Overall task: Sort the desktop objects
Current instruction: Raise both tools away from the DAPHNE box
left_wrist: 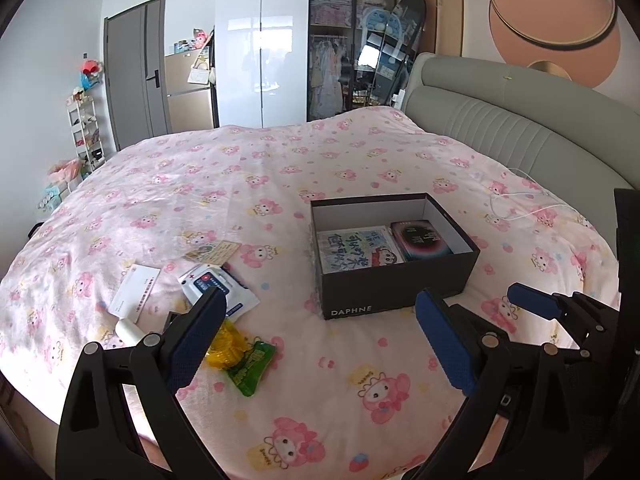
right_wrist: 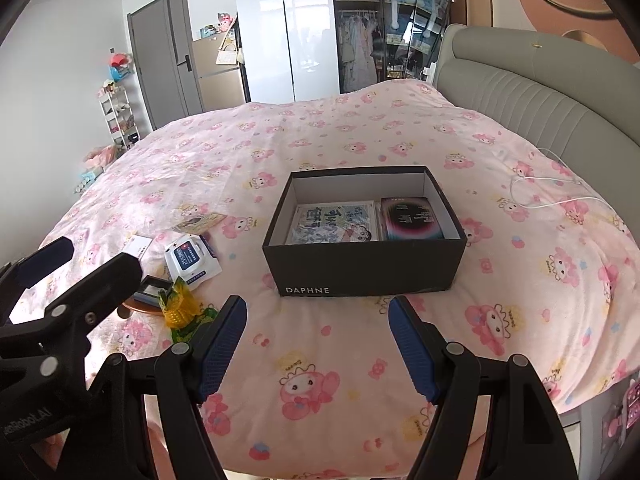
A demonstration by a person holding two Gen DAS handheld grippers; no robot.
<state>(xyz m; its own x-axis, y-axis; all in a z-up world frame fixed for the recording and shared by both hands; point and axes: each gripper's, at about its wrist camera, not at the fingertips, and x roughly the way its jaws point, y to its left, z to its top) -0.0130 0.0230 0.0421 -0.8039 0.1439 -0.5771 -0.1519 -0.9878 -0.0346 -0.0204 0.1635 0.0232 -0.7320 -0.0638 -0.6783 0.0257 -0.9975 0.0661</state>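
Observation:
A black DAPHNE box point(left_wrist: 400, 284) point(right_wrist: 368, 268) stands open on the pink bedspread, holding a picture book point(left_wrist: 352, 254) point(right_wrist: 336, 226) and a dark card pack point(left_wrist: 420, 240) point(right_wrist: 410, 218). Loose items lie left of it: a wipes packet point(left_wrist: 218, 284) point(right_wrist: 192, 258), a white card point(left_wrist: 134, 292) point(right_wrist: 138, 246), a tan card point(left_wrist: 214, 252) point(right_wrist: 200, 222), a yellow packet point(left_wrist: 226, 344) point(right_wrist: 180, 304) and a green packet point(left_wrist: 248, 366). My left gripper point(left_wrist: 320, 336) is open and empty, its left finger above the yellow packet. My right gripper point(right_wrist: 318, 344) is open and empty, in front of the box.
A white cable point(left_wrist: 520, 200) point(right_wrist: 552, 188) lies on the bed at the right, by the grey headboard point(left_wrist: 520, 120). A small dark frame point(right_wrist: 152, 290) and a white tube point(left_wrist: 128, 330) lie among the loose items. Wardrobes and shelves stand beyond the bed.

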